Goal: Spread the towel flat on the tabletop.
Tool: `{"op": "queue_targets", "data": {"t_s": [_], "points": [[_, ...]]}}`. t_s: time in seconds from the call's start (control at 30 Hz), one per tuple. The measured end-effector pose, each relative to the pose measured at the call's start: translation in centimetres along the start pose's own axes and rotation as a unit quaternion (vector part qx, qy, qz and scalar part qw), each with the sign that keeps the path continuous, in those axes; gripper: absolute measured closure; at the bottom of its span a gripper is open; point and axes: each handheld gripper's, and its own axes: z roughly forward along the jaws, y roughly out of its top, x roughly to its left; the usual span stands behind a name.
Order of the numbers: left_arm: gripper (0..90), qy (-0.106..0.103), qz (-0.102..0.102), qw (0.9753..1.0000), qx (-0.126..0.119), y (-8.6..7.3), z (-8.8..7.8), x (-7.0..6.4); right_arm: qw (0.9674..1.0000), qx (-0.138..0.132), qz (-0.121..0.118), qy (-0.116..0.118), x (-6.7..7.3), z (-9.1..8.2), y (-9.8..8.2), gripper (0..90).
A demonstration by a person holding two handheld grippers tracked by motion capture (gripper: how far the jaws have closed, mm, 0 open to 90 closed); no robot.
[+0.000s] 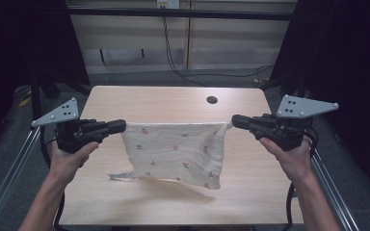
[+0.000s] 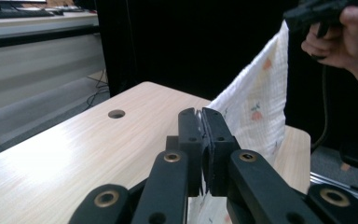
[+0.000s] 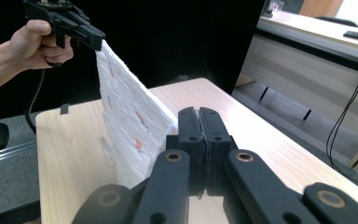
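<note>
The left gripper (image 1: 120, 127) and right gripper (image 1: 235, 120) each stand clamped on an upper corner of the cloth (image 1: 178, 154), which hangs above the table (image 1: 164, 98); both should hold level and taut to prevent sagging.

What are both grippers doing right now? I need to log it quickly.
Left gripper: shut on the cloth's left top corner.
Right gripper: shut on its right top corner.

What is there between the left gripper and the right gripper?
In the high view, a white cloth with small flower prints hangs stretched between the left gripper and the right gripper, each shut on a top corner, above the table.
</note>
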Motion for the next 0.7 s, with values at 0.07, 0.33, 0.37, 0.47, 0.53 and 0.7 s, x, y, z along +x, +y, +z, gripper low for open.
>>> {"op": "queue_targets", "data": {"t_s": [0.07, 0.33, 0.37, 0.47, 0.53, 0.7], "points": [[87.8, 0.003, 0.005, 1.0000, 0.000, 0.2, 0.0, -0.3, 1.0000, -0.006, -0.002, 0.000, 0.3, -0.3, -0.4, 88.8], [87.8, 0.017, -0.003, 0.9992, 0.036, -1.4, 3.2, 1.0, 0.9991, 0.036, 0.015, -0.014, -1.1, 1.1, -4.0, 88.8], [87.8, 0.017, -0.001, 0.9991, 0.040, -1.9, 3.9, 1.1, 0.9988, 0.040, 0.019, -0.020, -1.5, 1.3, -4.5, 88.8], [87.7, 0.019, -0.012, 0.9985, 0.051, -2.9, 5.5, 1.8, 0.9971, 0.058, 0.040, -0.029, -3.2, 2.4, -6.4, 88.8], [87.7, 0.022, -0.021, 0.9981, 0.054, -3.4, 6.4, 2.4, 0.9965, 0.063, 0.048, -0.028, -4.0, 3.0, -7.2, 88.8], [87.7, 0.025, -0.040, 0.9968, 0.065, -4.5, 7.1, 3.4, 0.9950, 0.072, 0.061, -0.032, -5.7, 4.4, -8.3, 88.7]]}}
